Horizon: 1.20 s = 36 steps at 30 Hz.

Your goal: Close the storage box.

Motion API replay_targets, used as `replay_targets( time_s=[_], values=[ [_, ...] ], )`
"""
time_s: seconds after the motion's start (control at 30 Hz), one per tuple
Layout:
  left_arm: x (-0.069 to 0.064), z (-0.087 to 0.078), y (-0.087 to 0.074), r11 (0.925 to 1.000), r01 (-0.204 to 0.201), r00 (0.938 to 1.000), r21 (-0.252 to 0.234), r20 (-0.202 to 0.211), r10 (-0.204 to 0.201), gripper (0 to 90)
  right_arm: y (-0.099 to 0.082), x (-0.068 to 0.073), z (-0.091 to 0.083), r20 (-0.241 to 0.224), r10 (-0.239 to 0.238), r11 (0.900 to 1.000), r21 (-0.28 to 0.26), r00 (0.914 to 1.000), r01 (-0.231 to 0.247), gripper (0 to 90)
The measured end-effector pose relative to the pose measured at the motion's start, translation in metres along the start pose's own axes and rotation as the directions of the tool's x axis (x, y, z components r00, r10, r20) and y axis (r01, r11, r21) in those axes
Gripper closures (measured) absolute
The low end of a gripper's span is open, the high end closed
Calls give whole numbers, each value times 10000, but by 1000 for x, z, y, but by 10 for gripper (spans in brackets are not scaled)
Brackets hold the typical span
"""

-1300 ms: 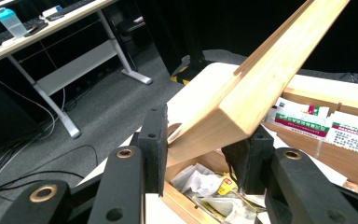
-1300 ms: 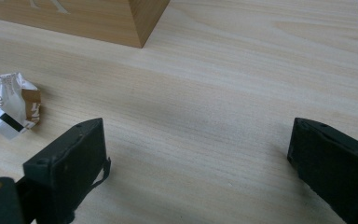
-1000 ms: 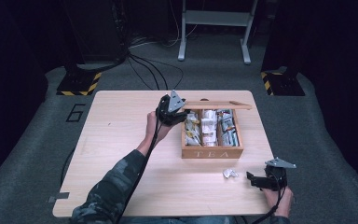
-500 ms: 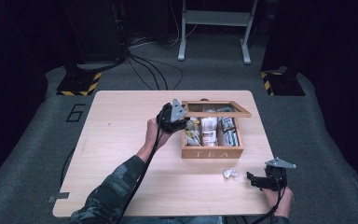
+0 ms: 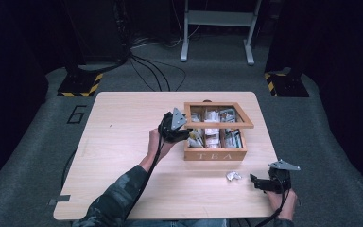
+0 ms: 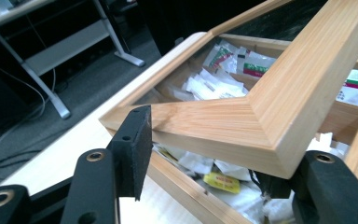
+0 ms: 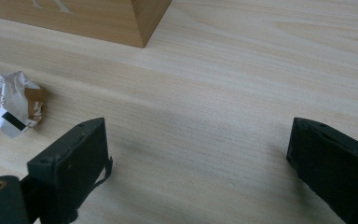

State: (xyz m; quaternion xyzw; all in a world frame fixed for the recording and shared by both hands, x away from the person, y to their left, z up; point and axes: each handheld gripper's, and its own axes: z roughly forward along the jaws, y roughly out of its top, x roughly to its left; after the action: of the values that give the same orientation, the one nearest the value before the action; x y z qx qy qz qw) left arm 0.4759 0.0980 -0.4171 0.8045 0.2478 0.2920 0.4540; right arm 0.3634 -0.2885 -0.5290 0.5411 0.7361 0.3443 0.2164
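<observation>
A wooden tea box (image 5: 215,154) marked TEA stands at the table's middle right, with tea bags (image 6: 214,86) in its compartments. Its framed glass lid (image 5: 220,126) hangs tilted a little above the box. My left gripper (image 5: 185,135) is at the lid's near left corner. Its jaws have just been opening, and the lid frame (image 6: 242,121) sits between them with the left pad (image 6: 140,140) off the wood. My right gripper (image 5: 255,181) rests open on the table near the front right, with nothing between its fingers (image 7: 196,154). A crumpled tea wrapper (image 5: 233,176) lies just left of it.
The light wooden table (image 5: 123,142) has bare room on its left half and along the front. In the right gripper view the wrapper (image 7: 11,105) lies beyond the left jaw, and the box's corner (image 7: 140,28) is farther off. Cables and a metal stand are on the floor behind.
The lid has swung down toward the box, and my left hand has sunk with it. The left jaws have spread wider. The right gripper has stayed put.
</observation>
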Motion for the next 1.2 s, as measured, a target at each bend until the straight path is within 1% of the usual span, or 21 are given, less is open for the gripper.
replay_targets(
  time_s=[0.07,0.1,0.13,0.3,0.37,0.43,0.47,0.53,0.57,0.63,0.67,0.7,0.77,0.8,1.0,1.03,1.07,1.1,1.13,1.17,1.2],
  values=[
    [-1,1,-4,9997,223,9997,35,61,-223,420,0,0,0,5,28,10000,6,10000,-28,49],
    [-2,2,-7,9992,410,9991,32,120,-410,411,0,0,0,3,16,10000,6,10000,-16,50],
    [-2,2,-10,9985,517,9984,157,222,-520,402,0,0,0,19,23,10000,10,10000,-23,49],
    [-7,5,-23,9961,801,9961,380,332,-814,371,0,0,0,2,-7,10000,16,10000,7,50],
    [-9,7,-29,9932,1061,9928,480,508,-1085,371,0,0,0,1,0,10000,28,10000,0,51],
    [-12,9,-36,9914,1131,9911,658,630,-1173,372,0,0,0,-7,-14,10000,32,10000,14,51],
    [-14,10,-42,9887,1309,9874,735,802,-1367,372,0,0,0,-7,-7,10000,28,10000,7,51],
    [-16,10,-45,9892,1297,9881,683,743,-1347,387,0,1,0,3,-10,10000,30,10000,10,51],
    [-16,10,-47,9884,1352,9858,694,908,-1412,385,0,1,0,29,-19,10000,70,10000,19,52],
    [-18,7,-50,9875,1452,9844,607,909,-1504,378,0,1,0,50,-23,10000,62,10000,23,52],
    [-18,5,-52,9865,1515,9825,622,995,-1572,370,0,1,0,42,-54,10000,71,10000,54,52],
    [-18,3,-54,9864,1515,9823,643,1014,-1574,353,0,1,0,42,-56,10000,68,10000,56,53],
    [-19,1,-58,9869,1476,9829,643,1019,-1537,347,0,1,0,61,-29,10000,63,10000,28,53],
    [-18,0,-59,9856,1587,9803,585,1094,-1643,347,0,1,0,69,-42,10000,65,10000,41,54],
    [-18,-7,-63,9847,1639,9766,596,1309,-1705,311,0,1,0,99,-24,10000,67,9999,24,55],
    [-20,-9,-64,9839,1689,9749,591,1366,-1756,308,0,2,0,111,8,10000,77,9999,-9,55],
    [-21,-10,-65,9870,1462,9798,667,1279,-1537,304,0,2,0,124,-6,10000,82,9999,5,55],
    [-23,-11,-68,9875,1307,9817,878,1274,-1412,303,0,2,0,124,-13,10000,87,9999,12,55],
    [-24,-10,-71,9863,1315,9807,993,1324,-1440,300,0,2,0,148,-96,9999,86,9998,95,55],
    [-25,-11,-76,9838,1516,9779,955,1304,-1633,295,0,2,0,190,-144,9998,128,9997,141,55],
    [-25,-12,-78,9816,1618,9764,1012,1280,-1741,293,0,4,0,239,-141,9998,169,9996,137,56]
  ],
)
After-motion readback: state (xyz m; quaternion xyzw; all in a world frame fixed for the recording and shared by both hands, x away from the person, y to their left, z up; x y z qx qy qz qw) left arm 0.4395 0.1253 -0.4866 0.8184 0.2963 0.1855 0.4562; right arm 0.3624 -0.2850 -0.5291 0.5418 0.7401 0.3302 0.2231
